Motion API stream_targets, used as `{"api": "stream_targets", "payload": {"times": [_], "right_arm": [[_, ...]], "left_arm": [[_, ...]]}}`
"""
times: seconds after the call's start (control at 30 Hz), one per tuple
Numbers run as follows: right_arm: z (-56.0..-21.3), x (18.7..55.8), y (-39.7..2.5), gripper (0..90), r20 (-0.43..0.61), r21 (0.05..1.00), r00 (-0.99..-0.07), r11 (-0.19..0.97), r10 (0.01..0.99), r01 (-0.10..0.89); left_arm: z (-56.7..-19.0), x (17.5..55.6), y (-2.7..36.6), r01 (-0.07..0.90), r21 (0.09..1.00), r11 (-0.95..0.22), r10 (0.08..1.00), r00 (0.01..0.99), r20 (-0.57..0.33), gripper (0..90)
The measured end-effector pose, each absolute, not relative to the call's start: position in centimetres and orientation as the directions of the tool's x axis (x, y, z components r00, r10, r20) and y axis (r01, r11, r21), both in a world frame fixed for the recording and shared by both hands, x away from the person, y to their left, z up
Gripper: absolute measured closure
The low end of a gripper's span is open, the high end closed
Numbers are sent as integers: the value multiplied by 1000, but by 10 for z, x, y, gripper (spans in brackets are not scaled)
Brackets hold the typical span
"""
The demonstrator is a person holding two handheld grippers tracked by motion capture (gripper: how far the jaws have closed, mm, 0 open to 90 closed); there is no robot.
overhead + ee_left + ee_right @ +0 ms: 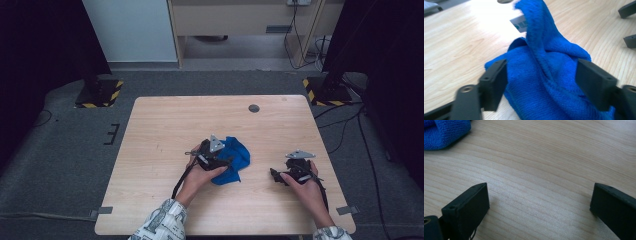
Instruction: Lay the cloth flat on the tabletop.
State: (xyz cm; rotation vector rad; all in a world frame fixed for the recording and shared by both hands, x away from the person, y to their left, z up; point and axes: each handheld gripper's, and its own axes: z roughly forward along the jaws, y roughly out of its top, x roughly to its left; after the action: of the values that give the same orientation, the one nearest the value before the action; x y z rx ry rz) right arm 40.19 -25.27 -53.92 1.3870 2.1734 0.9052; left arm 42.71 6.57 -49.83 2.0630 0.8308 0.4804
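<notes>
A crumpled blue cloth (pixel 236 156) lies right of the middle of the wooden table (pixel 165 130). My left gripper (pixel 220 161) sits over the cloth's left side. In the left gripper view the left gripper (pixel 544 85) is open, its jaws standing on either side of the bunched blue cloth (pixel 549 65) without clamping it. A white label (pixel 520 23) pokes out near the cloth's raised fold. My right gripper (pixel 278 175) rests to the right, apart from the cloth. It is open (pixel 539 207) over bare wood, with a cloth (pixel 444 132) corner at the top left.
A round cable hole (pixel 254 108) sits near the table's far edge. Two stand bases with yellow-black stripes (pixel 100 92) (pixel 325 90) stand on the floor beyond the far corners. The right gripper's two jaw tips (pixel 627 10) show at the left gripper view's top right.
</notes>
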Motion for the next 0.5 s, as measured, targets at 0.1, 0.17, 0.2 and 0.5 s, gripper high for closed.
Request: {"api": "stream_targets", "payload": {"times": [0.1,0.17,0.2,0.5], "right_arm": [[-539,401,-252,43,-2,709,-422,299,907,638],[-537,401,-251,67,-9,716,-430,306,903,628],[-535,400,-250,68,-12,723,-432,306,902,619],[-509,395,-233,278,-13,795,-497,310,868,521]], "left_arm": [[-495,424,70,387,825,-412,711,703,25,187],[-493,422,74,385,832,-398,711,703,15,167],[-491,421,76,382,836,-394,708,706,11,163],[-486,410,97,357,864,-354,710,704,0,185]]}}
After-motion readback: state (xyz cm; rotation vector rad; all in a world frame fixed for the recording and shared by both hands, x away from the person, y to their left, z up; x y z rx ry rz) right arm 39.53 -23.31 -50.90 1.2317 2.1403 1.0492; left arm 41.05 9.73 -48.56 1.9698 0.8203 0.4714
